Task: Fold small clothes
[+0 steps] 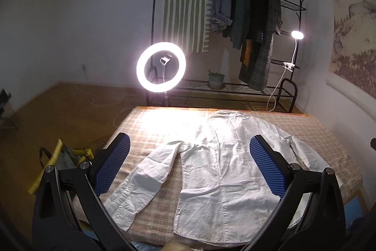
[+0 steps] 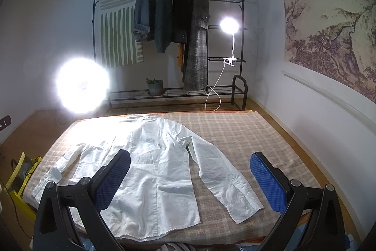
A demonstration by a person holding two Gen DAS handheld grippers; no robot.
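Low counter covered in a beige-and-tan plaid cloth (image 2: 246,133), set on a brown wooden floor (image 1: 58,109) in a white-walled room. Spread flat across it, a white long-sleeved cotton shirt (image 2: 150,157), collar toward 12 o'clock, hem toward 6, sleeves angled out toward 4 and 8 o'clock; rumpled, unfolded.

Left gripper (image 1: 190,164) held above the shirt's lower half, blue-padded fingers (image 1: 112,164) spread wide, gripping nothing. Right gripper (image 2: 190,178) likewise wide apart and empty, one blue pad over the shirt body, the other over bare plaid past the right sleeve.

Beyond the counter at 12 o'clock, a black metal clothes rack (image 2: 239,39) hung with dark jackets and coats (image 2: 178,8), plus a white cloth with green stripes (image 2: 117,39). On the rack's bottom shelf, a small grey plant pot (image 2: 155,87). Glowing white ring light on a stand (image 1: 161,67) at the counter's far left corner; white clip-on lamp (image 2: 229,26) lit on the rack's right side. Landscape ink mural (image 2: 333,27) on the wall at 2 o'clock. Yellow-trimmed bag (image 2: 21,173) on the floor at 8 o'clock.
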